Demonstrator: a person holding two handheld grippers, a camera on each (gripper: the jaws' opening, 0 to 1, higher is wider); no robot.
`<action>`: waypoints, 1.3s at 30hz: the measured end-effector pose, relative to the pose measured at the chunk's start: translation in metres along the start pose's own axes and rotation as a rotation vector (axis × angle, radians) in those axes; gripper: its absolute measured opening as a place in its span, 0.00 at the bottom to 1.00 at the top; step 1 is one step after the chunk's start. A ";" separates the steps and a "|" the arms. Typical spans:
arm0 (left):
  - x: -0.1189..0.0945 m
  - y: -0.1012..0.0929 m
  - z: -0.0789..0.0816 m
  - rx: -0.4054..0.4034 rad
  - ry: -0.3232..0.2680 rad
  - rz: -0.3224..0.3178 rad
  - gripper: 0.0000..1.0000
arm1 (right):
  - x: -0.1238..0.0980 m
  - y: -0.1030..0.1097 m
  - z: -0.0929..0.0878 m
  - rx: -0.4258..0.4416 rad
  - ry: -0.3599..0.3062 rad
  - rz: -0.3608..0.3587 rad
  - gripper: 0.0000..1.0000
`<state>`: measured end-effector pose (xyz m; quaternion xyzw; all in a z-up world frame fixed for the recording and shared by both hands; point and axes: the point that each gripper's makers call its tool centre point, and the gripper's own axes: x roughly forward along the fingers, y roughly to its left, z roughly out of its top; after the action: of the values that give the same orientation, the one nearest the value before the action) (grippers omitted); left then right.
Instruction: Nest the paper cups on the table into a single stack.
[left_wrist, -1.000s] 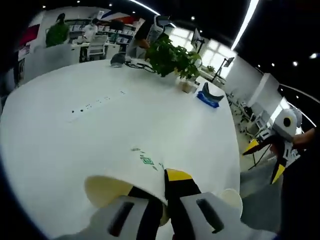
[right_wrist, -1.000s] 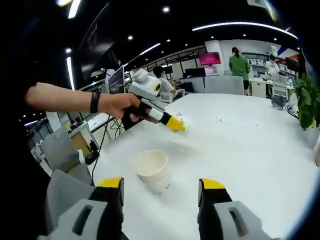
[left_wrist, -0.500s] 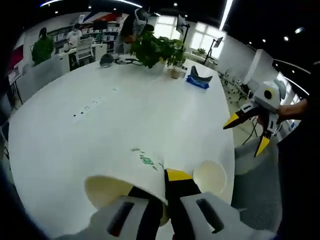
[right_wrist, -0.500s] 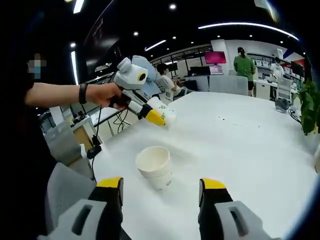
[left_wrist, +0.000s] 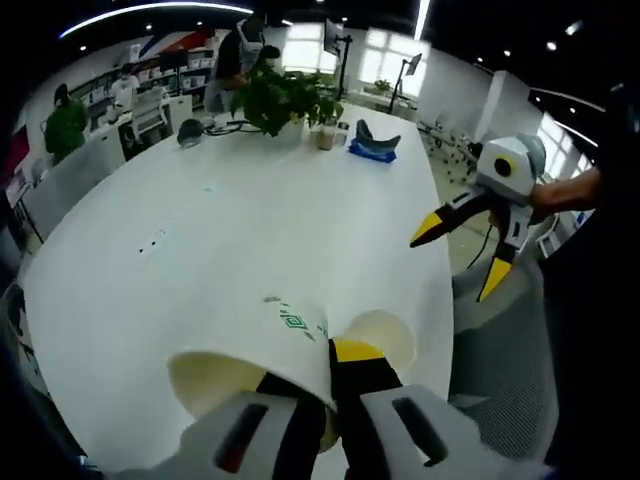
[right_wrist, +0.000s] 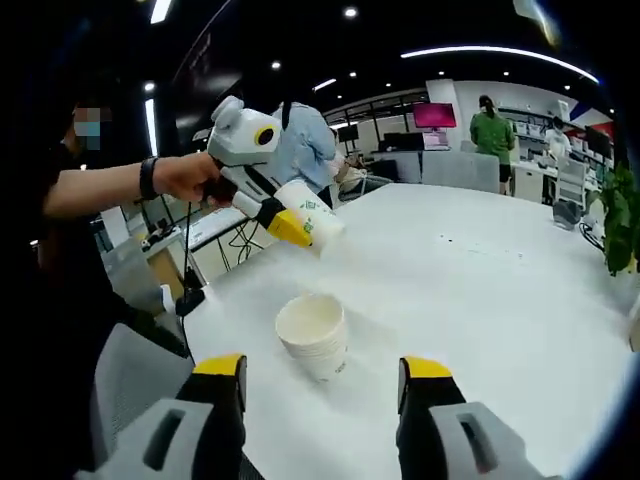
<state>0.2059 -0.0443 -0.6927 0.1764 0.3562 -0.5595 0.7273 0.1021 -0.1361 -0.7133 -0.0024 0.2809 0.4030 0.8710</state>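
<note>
Paper cup (right_wrist: 308, 212) sits pinched by its rim in the left gripper (right_wrist: 285, 228), held tilted in the air above a stack of cups (right_wrist: 314, 335) that stands upright on the white table (right_wrist: 480, 300). In the left gripper view the same cup (left_wrist: 262, 345) is clamped between the closed jaws. The right gripper (right_wrist: 325, 380) hovers near the stack with its jaws spread wide and nothing between them. A potted plant (left_wrist: 283, 98) stands at the table's far end.

Potted plant (left_wrist: 283, 98) beside blue object (left_wrist: 373, 148).
</note>
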 end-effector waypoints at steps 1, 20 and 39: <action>-0.002 -0.012 0.005 0.022 0.009 -0.002 0.00 | 0.000 0.000 0.000 0.001 -0.001 0.000 0.61; 0.001 -0.043 -0.011 0.299 0.248 -0.048 0.00 | -0.002 0.001 -0.004 0.006 0.003 -0.006 0.61; 0.020 -0.070 -0.026 0.494 0.494 -0.122 0.00 | -0.008 0.007 -0.005 -0.023 0.008 0.008 0.65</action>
<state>0.1343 -0.0628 -0.7148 0.4553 0.3854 -0.6116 0.5197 0.0907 -0.1384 -0.7117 -0.0129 0.2795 0.4098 0.8682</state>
